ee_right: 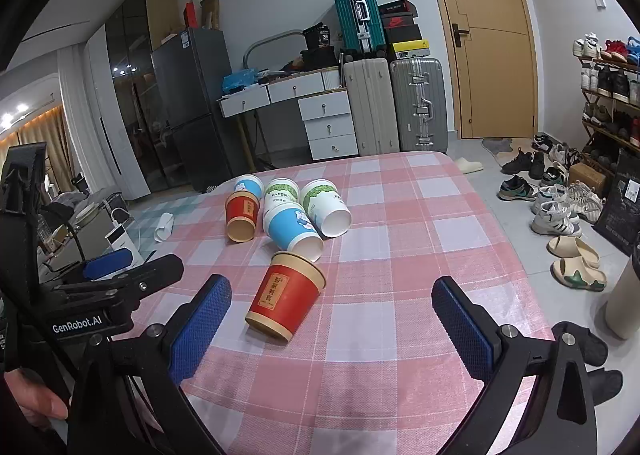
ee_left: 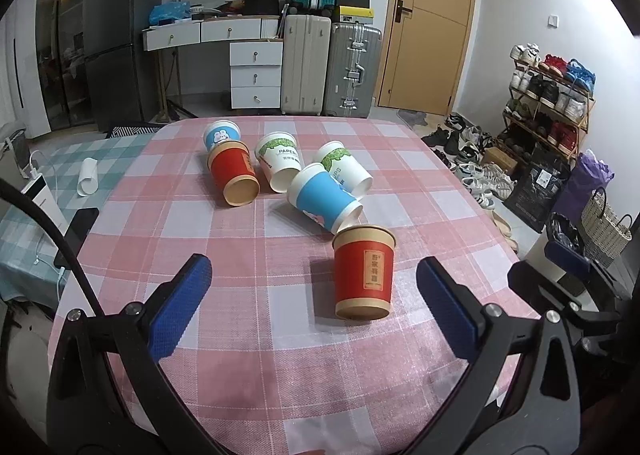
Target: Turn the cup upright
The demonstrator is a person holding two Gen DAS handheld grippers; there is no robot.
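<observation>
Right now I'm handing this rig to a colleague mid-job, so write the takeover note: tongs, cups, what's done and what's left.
Left tongs: open, empty, above the near edge of the checked table.
Right tongs: open, empty, alongside.
Nearest red cup stands upright, between both pairs of tongs but touched by neither.
Done: that one cup.
Left: five cups on their sides behind it: blue cup, far red cup, two green-print cups, rabbit cup at the back.
</observation>
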